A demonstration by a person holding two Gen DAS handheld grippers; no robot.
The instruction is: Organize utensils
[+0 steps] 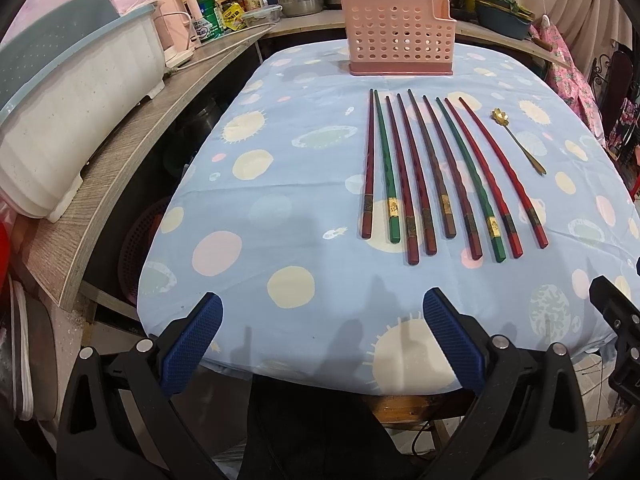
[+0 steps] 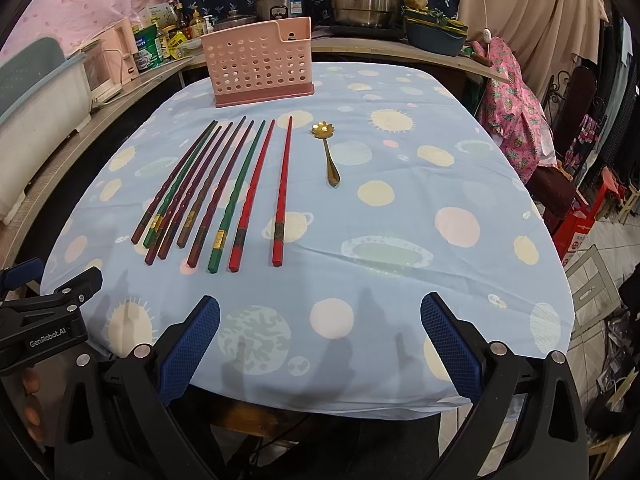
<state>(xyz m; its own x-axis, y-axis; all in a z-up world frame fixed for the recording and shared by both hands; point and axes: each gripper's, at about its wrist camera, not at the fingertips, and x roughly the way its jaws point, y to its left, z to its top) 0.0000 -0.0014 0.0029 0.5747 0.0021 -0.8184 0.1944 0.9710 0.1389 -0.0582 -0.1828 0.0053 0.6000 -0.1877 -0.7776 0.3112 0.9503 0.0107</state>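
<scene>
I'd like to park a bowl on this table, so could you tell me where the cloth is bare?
Free: the cloth right of the gold spoon out to the table edge, and the near strip between the chopsticks and both open claws. Also left of the chopsticks. Crowded: the chopstick row below the pink holder.

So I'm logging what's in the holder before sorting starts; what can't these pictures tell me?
- Holder inside: both wrist views, hidden by its own perforated front wall; holes too small to see through.
- Bands on the chopsticks: both views, markings too small.
- Under the table: left view, dark and blocked by the cloth.
- Bottle labels on the shelf: too small, blurred.
</scene>
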